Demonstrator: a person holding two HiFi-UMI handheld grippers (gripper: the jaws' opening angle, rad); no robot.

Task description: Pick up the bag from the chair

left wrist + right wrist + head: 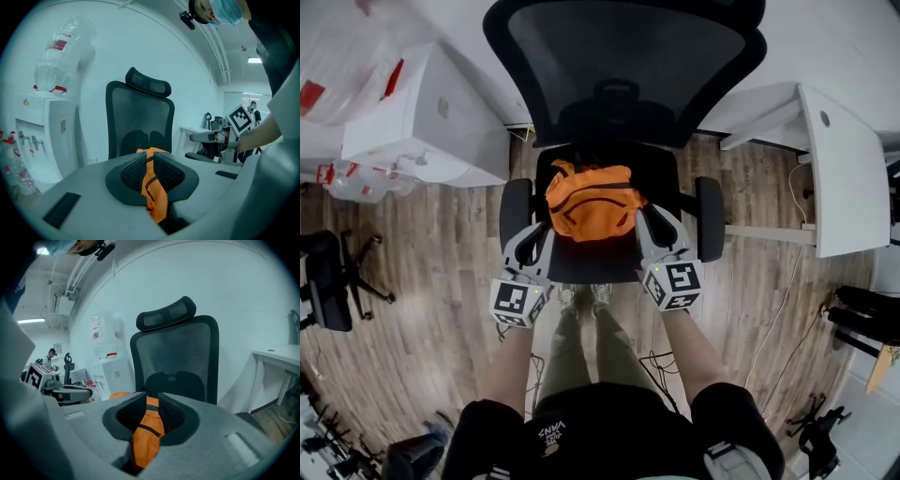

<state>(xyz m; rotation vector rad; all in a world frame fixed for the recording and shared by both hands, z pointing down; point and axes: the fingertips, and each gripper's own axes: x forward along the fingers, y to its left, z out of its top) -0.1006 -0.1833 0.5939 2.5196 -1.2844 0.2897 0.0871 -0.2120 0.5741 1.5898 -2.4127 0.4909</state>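
Observation:
An orange bag [592,202] with black trim sits over the seat [581,262] of a black mesh-backed office chair [623,75]. I cannot tell whether the bag rests on the seat. My left gripper [546,230] is at the bag's left side and my right gripper [645,220] at its right side. In the left gripper view the left gripper [149,171] is shut on a fold of the orange bag [153,190]. In the right gripper view the right gripper [151,411] is likewise shut on the bag's fabric [145,432]. The chair's backrest [178,357] stands straight ahead.
A white water dispenser [422,122] with a bottle stands at the left. A white desk [839,169] is at the right, close to the chair's armrest [710,217]. Another black chair [328,277] is at the far left. Cables [661,361] lie on the wooden floor.

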